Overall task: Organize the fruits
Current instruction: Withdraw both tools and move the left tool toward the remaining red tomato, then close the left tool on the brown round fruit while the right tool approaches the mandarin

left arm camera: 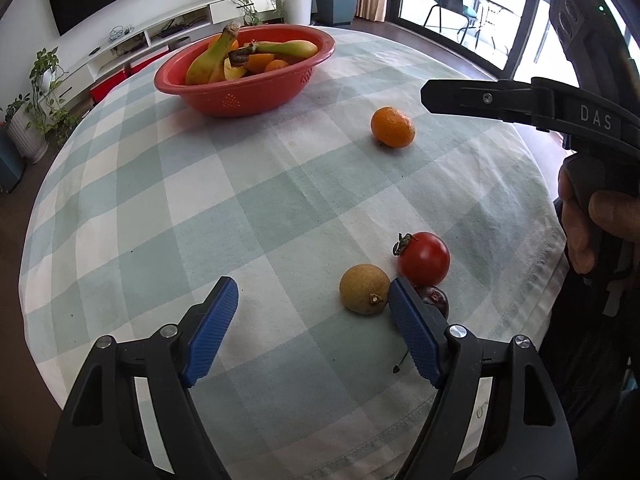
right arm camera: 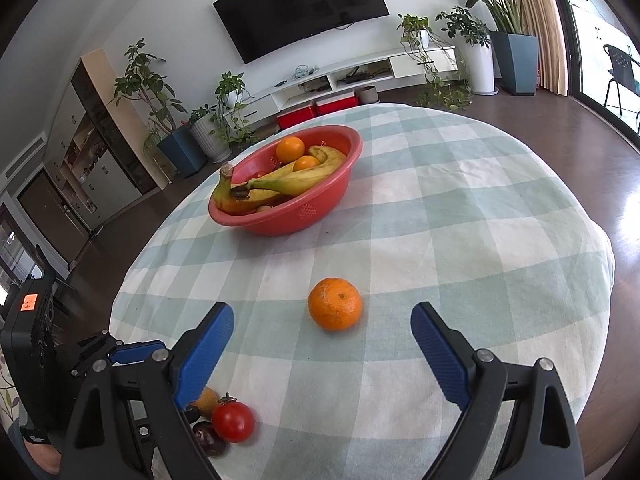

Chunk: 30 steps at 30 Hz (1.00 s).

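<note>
Blue-padded fingers of the left gripper (left arm camera: 312, 304) are spread wide with nothing between them, low over the checked tablecloth (left arm camera: 240, 208). Just off its right fingertip sits a little cluster: a tan round fruit (left arm camera: 364, 288) touching that pad, a red tomato (left arm camera: 424, 258) just beyond, and a dark plum-coloured fruit (left arm camera: 434, 296) half hidden behind the finger. Further ahead and to the right of that gripper lies a loose mandarin (left arm camera: 393, 127). The right gripper (right arm camera: 322, 314) hovers with its jaws wide apart and holding nothing, the mandarin just ahead between the fingertips. Well beyond both, toward the left, the red bowl (right arm camera: 316, 216) holds bananas (right arm camera: 296, 180) and two oranges (right arm camera: 291, 149).
</note>
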Motion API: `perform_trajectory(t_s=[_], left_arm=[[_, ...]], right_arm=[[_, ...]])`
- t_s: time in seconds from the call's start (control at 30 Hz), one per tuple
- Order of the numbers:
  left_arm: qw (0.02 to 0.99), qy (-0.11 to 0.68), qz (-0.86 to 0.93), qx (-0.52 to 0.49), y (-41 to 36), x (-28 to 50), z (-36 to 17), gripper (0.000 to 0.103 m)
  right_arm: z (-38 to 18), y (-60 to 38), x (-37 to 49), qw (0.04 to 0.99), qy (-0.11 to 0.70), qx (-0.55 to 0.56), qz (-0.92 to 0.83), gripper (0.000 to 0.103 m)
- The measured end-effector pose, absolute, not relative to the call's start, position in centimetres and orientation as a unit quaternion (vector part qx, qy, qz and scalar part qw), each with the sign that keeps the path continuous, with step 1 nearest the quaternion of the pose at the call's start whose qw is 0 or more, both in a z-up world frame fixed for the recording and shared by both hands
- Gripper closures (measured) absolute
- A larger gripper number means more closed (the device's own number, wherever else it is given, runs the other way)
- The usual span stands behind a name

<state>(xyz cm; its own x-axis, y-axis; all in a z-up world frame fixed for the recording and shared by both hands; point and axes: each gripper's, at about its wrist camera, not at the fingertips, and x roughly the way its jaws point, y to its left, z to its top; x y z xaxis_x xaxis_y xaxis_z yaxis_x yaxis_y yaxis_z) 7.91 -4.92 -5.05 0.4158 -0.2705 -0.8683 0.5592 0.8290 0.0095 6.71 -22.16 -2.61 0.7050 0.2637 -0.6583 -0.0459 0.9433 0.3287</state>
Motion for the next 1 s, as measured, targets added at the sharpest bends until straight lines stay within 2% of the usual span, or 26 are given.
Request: perform_trajectory(t_s=[0.1,0.77,1.0], left_arm=[[0.829,0.477,-0.247,0.157,-5.0,8.0,-4.7,0.031],[0.822,0.473,-0.248,0.198,-5.3,7.9,-4.1,0.031],[0.788,0.468,-0.322,0.237,-4.9,7.6,-3.7,0.031]], right_arm=[[-2.6,-22.1,6.7,0.912,0.374,0.146,0.085,0.010],[-2.6,-22.0,6.7,0.912,0.373,0.145,0.087,0.010],[-2.4,-21.7,6.7,0.913,0.371,0.145,0.089,0.011]])
